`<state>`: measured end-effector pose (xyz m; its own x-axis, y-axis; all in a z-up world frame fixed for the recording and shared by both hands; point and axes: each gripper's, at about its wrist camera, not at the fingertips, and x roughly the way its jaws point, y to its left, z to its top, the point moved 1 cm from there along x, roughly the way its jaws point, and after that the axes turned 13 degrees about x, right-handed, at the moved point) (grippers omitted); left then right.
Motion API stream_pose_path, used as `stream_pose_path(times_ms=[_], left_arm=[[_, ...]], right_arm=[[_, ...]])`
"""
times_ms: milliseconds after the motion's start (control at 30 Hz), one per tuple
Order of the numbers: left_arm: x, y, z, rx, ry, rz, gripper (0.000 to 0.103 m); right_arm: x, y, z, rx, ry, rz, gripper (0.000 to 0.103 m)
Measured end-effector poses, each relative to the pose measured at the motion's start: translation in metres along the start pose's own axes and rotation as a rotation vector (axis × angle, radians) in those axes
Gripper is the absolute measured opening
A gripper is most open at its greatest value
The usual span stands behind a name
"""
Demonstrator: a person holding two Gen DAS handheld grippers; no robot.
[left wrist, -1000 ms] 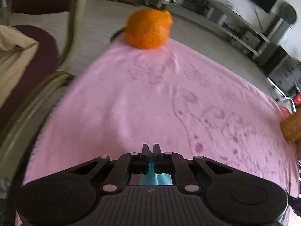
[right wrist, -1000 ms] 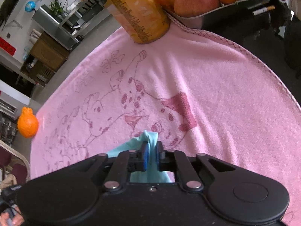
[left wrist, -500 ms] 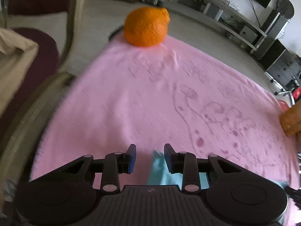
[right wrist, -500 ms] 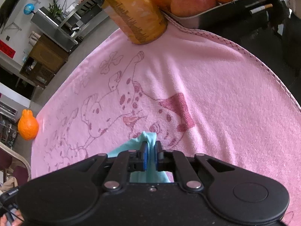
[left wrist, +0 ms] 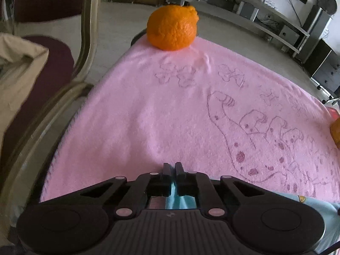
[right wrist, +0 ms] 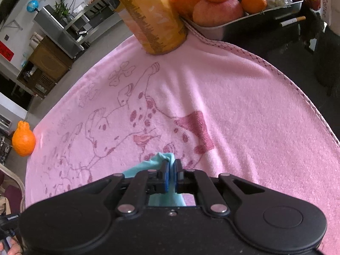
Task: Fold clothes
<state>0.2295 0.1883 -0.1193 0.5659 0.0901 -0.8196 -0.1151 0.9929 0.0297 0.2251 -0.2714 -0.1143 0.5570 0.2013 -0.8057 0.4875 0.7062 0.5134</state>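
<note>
A light blue garment (left wrist: 314, 204) lies at the near edge of a pink towel (left wrist: 170, 106) printed with a spotted dog. My left gripper (left wrist: 172, 165) has its jaws closing, with a fold of the blue cloth pinched between the pads. In the right wrist view my right gripper (right wrist: 172, 163) is shut on another bunched corner of the light blue garment (right wrist: 153, 162), just above the pink towel (right wrist: 233, 97). Most of the garment is hidden under the gripper bodies.
An orange (left wrist: 172, 27) sits on the towel's far corner. A tall yellow bottle (right wrist: 150, 14) and a metal tray (right wrist: 212, 29) of fruit stand at the far side. A chair (left wrist: 85, 42) with beige cloth (left wrist: 19, 68) is on the left.
My left gripper opened wide over the blue cloth half a second ago and has closed on it again. The right gripper kept its grip and did not move.
</note>
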Motion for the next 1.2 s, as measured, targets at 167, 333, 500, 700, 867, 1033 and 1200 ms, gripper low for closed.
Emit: stream_pose_path(times_ms=[167, 333, 500, 700, 867, 1033, 1200], left_arm=[[-0.015, 0.017, -0.003, -0.02, -0.025, 0.041, 0.007], [-0.035, 0.004, -0.008, 0.023, -0.047, -0.077, 0.013], [-0.041, -0.036, -0.02, 0.159, -0.041, -0.267, 0.017], [-0.013, -0.043, -0.032, 0.24, -0.003, -0.152, 0.013], [-0.018, -0.011, -0.033, 0.182, 0.009, -0.013, 0.014], [-0.039, 0.019, -0.048, 0.186, 0.043, 0.078, 0.017], [-0.086, 0.03, -0.068, 0.094, -0.015, -0.075, 0.022]], right_arm=[[-0.007, -0.012, 0.008, 0.049, -0.053, -0.018, 0.006], [-0.029, -0.036, 0.018, 0.158, -0.132, -0.02, 0.011], [-0.038, -0.032, 0.01, 0.177, -0.017, 0.229, 0.02], [0.006, -0.006, -0.013, 0.065, 0.291, 0.31, 0.023], [0.012, -0.044, 0.005, 0.205, 0.331, 0.23, 0.003], [-0.043, -0.083, 0.018, 0.269, 0.096, 0.066, 0.025], [-0.096, -0.09, -0.01, 0.273, 0.041, 0.228, 0.025]])
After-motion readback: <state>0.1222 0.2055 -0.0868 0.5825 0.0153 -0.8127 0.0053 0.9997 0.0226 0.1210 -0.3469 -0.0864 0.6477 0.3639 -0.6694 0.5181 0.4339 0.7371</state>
